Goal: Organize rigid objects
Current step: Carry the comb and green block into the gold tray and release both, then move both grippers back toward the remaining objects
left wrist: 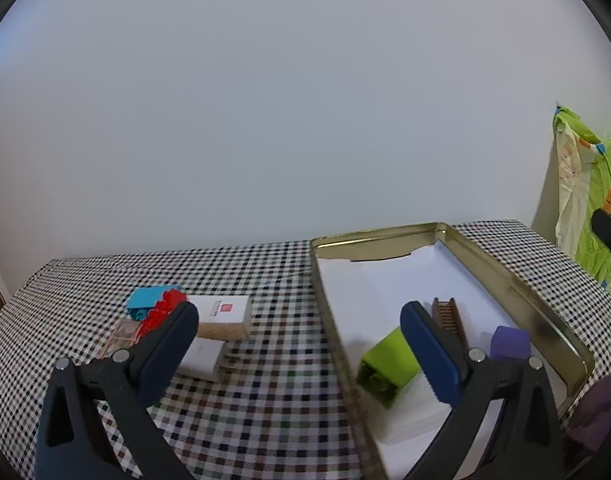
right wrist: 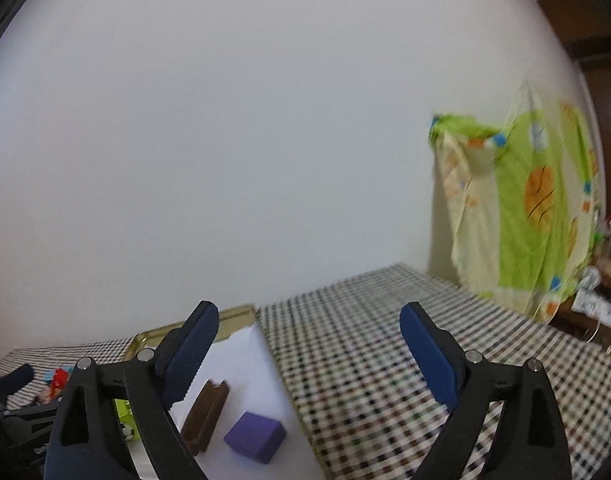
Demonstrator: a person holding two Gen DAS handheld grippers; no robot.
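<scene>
A gold tin tray [left wrist: 505, 280] lined with white paper holds a green block [left wrist: 389, 364], a brown ridged piece [left wrist: 449, 316] and a purple block [left wrist: 509, 344]. My left gripper [left wrist: 299, 316] is open above the tray's left rim, nothing between its fingers. To its left on the checked cloth lie a blue brick [left wrist: 145, 300], a red brick [left wrist: 161, 314], a white box [left wrist: 221, 308], a cork block [left wrist: 221, 330] and a white block [left wrist: 201, 356]. My right gripper [right wrist: 308, 316] is open and empty over the tray's right side, above the purple block [right wrist: 255, 436] and brown piece [right wrist: 205, 416].
A clear plastic box [left wrist: 119, 340] sits by the bricks. A green patterned cloth [right wrist: 525, 200] hangs past the table's right end, with clutter behind it. A plain white wall backs the table. Checked tablecloth [right wrist: 385, 360] stretches right of the tray.
</scene>
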